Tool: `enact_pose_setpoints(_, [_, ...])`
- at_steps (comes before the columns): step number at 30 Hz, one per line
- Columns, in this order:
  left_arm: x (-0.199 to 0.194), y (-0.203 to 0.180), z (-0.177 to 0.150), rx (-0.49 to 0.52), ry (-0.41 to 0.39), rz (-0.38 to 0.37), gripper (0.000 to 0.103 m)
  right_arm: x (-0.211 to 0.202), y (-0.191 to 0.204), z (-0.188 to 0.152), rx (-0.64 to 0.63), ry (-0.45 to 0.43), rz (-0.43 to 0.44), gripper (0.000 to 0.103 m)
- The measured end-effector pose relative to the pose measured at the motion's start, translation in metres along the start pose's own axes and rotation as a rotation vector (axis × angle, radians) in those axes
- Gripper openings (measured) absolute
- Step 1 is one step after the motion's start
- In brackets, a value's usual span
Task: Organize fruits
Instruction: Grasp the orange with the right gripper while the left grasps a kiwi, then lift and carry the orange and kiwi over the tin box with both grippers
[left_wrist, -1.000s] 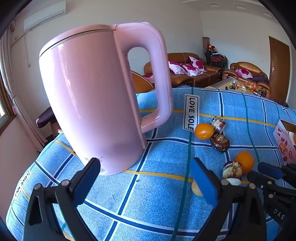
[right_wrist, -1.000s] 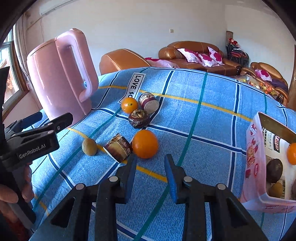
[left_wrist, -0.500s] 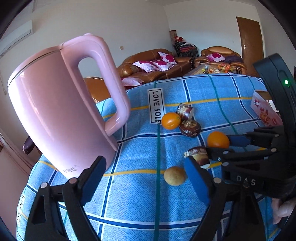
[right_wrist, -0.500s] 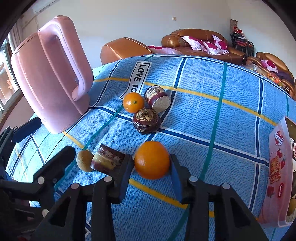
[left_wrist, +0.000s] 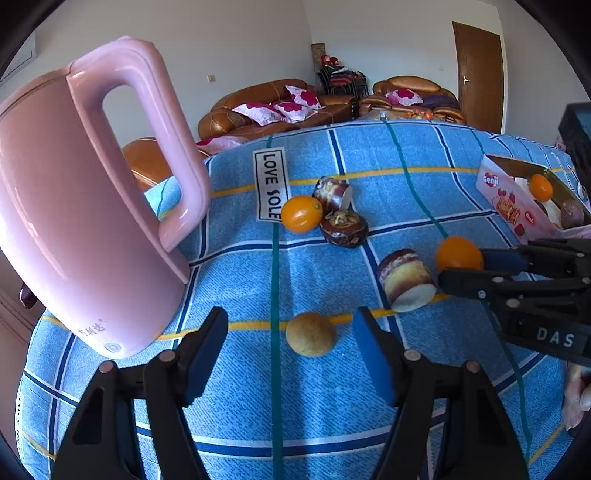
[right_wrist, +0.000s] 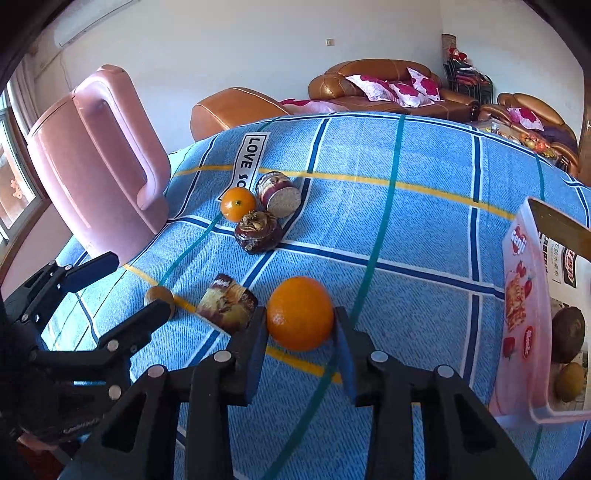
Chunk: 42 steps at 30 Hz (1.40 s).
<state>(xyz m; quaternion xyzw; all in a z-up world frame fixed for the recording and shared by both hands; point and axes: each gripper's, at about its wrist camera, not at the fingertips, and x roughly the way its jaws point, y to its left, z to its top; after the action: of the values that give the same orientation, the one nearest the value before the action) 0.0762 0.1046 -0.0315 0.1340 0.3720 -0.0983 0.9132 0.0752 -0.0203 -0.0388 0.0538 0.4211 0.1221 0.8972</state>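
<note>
Nearest the right wrist camera, the right gripper (right_wrist: 299, 321) now pinches the big orange (right_wrist: 300, 313) between its blue pads on the blue checked cloth of the desk (right_wrist: 406, 229); a second ago it hung short of the fruit with nothing between its fingers, so the first pick looks made and the lift to the box is likely next. Meanwhile the left gripper (left_wrist: 290, 341) has swung away from the pink kettle (left_wrist: 85, 206) to straddle the small tan fruit (left_wrist: 311, 333); its jaws are closing, the fruit lies between them, and neither pad touches it yet. Just beyond lies a wrapped cake roll (left_wrist: 405, 279), beside the held orange. Farther back a smaller orange (left_wrist: 301, 213) sits touching two more wrapped snacks (left_wrist: 343, 226), so three snacks in all. Loose fruit on the cloth comes to three: two oranges and the tan one. Off to the right stands the pink open box (left_wrist: 496, 192), already holding one orange, and at least two brownish fruits by the right wrist view. One kettle, one box. Sofas line the far wall.
</note>
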Motion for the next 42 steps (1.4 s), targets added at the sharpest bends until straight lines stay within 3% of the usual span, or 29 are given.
enact_pose_setpoints(4, [0.009, 0.006, 0.002, -0.048, 0.037, -0.017, 0.061, -0.010, -0.008, -0.009, 0.010, -0.008, 0.001, 0.037])
enact_pose_setpoints(6, [0.017, 0.008, 0.002, -0.070, 0.069, -0.058, 0.052, -0.013, -0.011, -0.013, 0.022, -0.005, 0.017, 0.037])
enact_pose_setpoints(8, [0.020, 0.008, 0.001, -0.083, 0.085, -0.110, 0.033, -0.015, -0.014, -0.016, 0.034, -0.006, 0.021, 0.037])
enact_pose_setpoints(9, [0.021, 0.008, 0.000, -0.087, 0.086, -0.124, 0.032, -0.017, -0.015, -0.017, 0.038, -0.010, 0.021, 0.037])
enact_pose_setpoints(14, [0.015, 0.012, -0.002, -0.121, 0.057, -0.110, 0.032, -0.030, -0.019, -0.021, 0.042, -0.058, 0.014, 0.037])
enact_pose_setpoints(22, [-0.027, 0.029, 0.002, -0.269, -0.213, 0.031, 0.032, -0.056, -0.023, -0.021, 0.024, -0.206, -0.022, 0.037])
enact_pose_setpoints(32, [-0.038, 0.009, 0.007, -0.302, -0.289, 0.137, 0.032, -0.073, -0.023, -0.019, -0.013, -0.343, -0.138, 0.037])
enact_pose_setpoints(42, [-0.045, -0.020, 0.007, -0.292, -0.295, 0.144, 0.032, -0.077, -0.026, -0.021, -0.019, -0.352, -0.163, 0.037])
